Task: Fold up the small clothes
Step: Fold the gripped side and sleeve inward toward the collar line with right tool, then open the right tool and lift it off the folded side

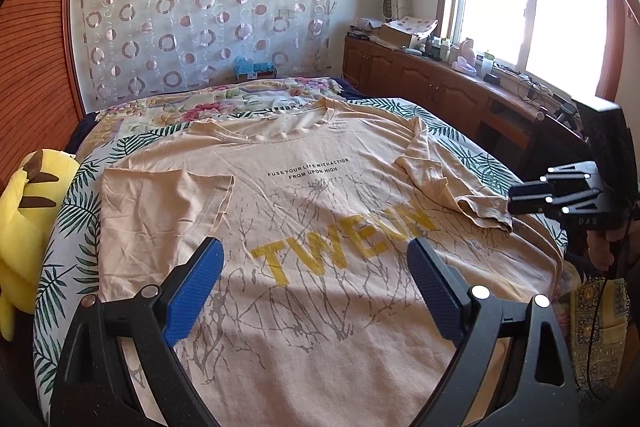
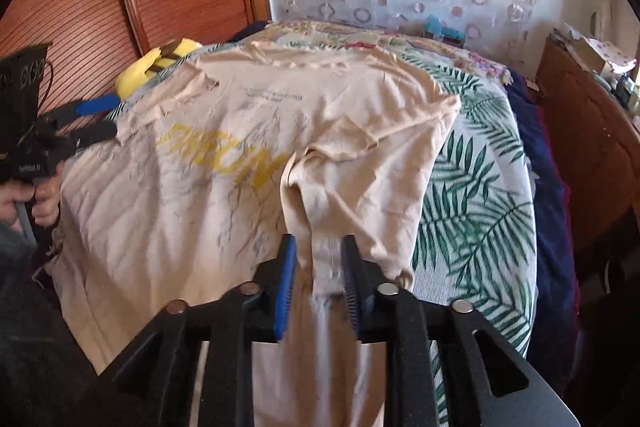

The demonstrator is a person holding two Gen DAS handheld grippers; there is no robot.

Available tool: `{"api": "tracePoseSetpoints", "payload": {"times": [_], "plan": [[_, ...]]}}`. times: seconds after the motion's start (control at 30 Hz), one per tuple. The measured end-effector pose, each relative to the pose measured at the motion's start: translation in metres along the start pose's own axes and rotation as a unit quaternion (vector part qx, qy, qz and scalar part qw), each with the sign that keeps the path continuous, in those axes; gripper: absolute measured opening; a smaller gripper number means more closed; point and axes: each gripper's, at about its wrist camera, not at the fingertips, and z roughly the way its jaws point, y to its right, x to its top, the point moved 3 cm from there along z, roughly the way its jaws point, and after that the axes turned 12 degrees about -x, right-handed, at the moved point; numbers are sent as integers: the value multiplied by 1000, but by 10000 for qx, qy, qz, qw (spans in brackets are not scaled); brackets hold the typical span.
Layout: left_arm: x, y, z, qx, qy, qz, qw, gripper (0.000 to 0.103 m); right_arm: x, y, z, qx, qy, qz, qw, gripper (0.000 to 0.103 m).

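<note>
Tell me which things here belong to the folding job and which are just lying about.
Part of the job:
beige cotton T-shirt with yellow lettering
right gripper, shut on its sleeve
left gripper, open

Lying about:
yellow plush toy
leaf-print bedcover
wooden sideboard clutter

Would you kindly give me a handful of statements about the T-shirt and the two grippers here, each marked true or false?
1. The T-shirt lies on a leaf-print bed cover. True.
2. The left gripper is clamped on the shirt. False: its jaws stand wide open with nothing between them.
3. The right gripper has shirt fabric between its jaws. True.
4. The big lettering on the shirt is red. False: it is yellow.
5. A yellow plush toy sits at the bed's edge. True.
</note>
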Motion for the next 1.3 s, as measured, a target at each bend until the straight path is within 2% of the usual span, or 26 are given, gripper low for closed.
{"api": "tracePoseSetpoints", "payload": {"times": [0.1,0.17,0.37,0.53,0.57,0.6,0.63,0.7,0.87,0.93,1.03,1.07,1.17,1.3], "plan": [[-1,0,-2,15,27,11,10000,94,15,2,5,-67,106,182,9998,36],[-1,-1,-2,21,28,12,10000,94,24,2,15,-166,90,288,9994,36],[-3,-4,-4,36,32,-37,10000,94,52,4,73,-269,-359,621,9971,36],[-5,-8,-5,43,54,-97,9999,94,69,6,113,-187,-781,930,9924,36],[-5,-9,-6,46,60,-108,9999,94,74,3,116,-142,-754,926,9927,33],[-6,-10,-6,46,63,-119,9999,94,78,-2,118,-26,-749,891,9932,15],[-6,-11,-6,46,66,-127,9999,94,83,-9,118,95,-724,825,9939,8],[-6,-12,-5,60,66,-143,9999,94,95,-23,119,252,-583,599,9962,5],[-7,-17,-7,91,87,-199,9997,94,130,-68,114,466,-169,32,9988,5],[-8,-19,-8,108,98,-222,9996,94,139,-79,115,544,-154,-35,9984,11],[-9,-22,-9,119,107,-241,9996,94,142,-80,113,551,-41,-22,9985,42],[-9,-24,-10,117,110,-251,9996,94,141,-76,112,490,-9,18,9988,45],[-11,-27,-9,120,101,-283,9995,94,130,-53,110,104,-2,190,9998,45],[-12,-29,-7,109,89,-312,9994,94,112,-19,119,-532,-206,384,9976,46]]}}
